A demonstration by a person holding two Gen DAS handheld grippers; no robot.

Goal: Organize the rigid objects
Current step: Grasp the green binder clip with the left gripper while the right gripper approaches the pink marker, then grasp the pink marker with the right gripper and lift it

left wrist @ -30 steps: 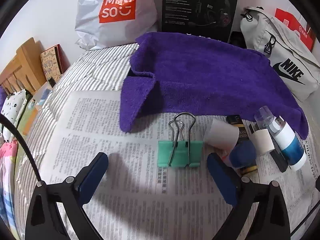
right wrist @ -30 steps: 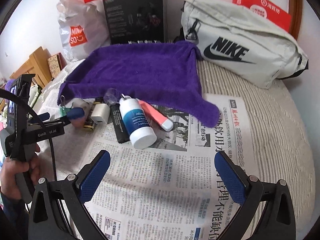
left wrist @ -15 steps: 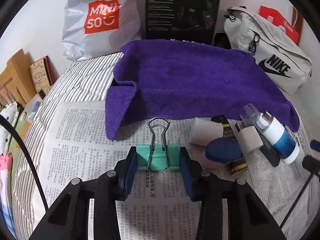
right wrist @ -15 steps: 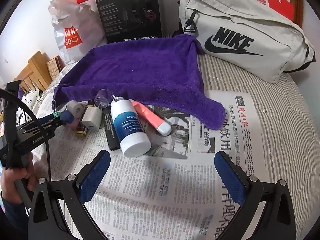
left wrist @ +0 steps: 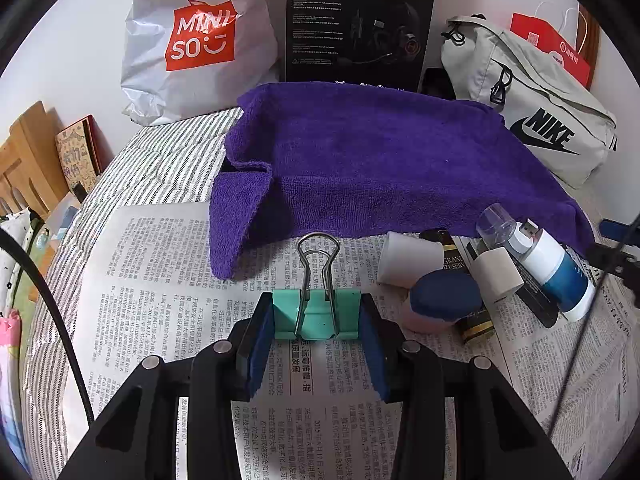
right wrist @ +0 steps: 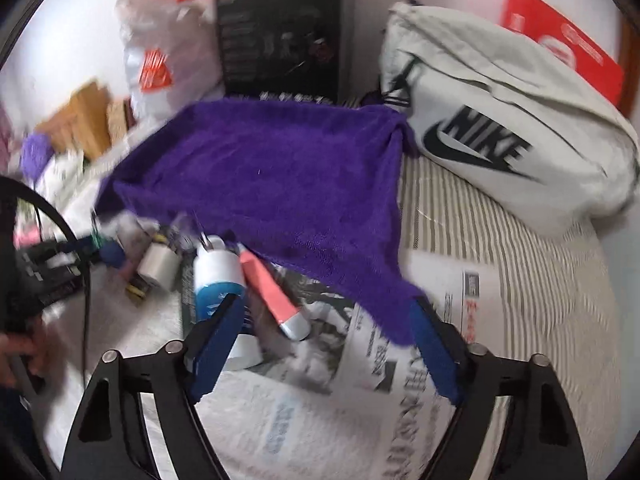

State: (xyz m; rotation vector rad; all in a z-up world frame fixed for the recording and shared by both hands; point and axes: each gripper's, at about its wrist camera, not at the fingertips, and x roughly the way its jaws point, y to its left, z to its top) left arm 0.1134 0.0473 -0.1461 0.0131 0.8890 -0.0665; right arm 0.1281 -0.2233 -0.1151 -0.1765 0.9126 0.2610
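Observation:
My left gripper (left wrist: 316, 316) is shut on a green binder clip (left wrist: 316, 314) with steel wire handles, over the newspaper (left wrist: 160, 280). To its right lie a white roll (left wrist: 408, 258), a blue-capped pink jar (left wrist: 440, 300), a black-and-gold tube (left wrist: 472, 316) and a white-and-blue bottle (left wrist: 556, 272). My right gripper (right wrist: 326, 328) is open, its fingers astride the same bottle (right wrist: 218, 280) and a pink tube (right wrist: 268, 288). The right view is blurred. A purple towel (left wrist: 380, 168) lies behind the objects.
A Miniso bag (left wrist: 192, 44), a black headset box (left wrist: 360, 20) and a Nike bag (left wrist: 540, 120) stand against the wall. A red paper bag (right wrist: 560, 48) is at the back right. The striped bedding (right wrist: 520, 260) lies beneath the newspaper.
My left gripper closed on the binder clip and holds it. My right gripper moved forward and left towards the bottle and pink tube, its jaws narrowing somewhat.

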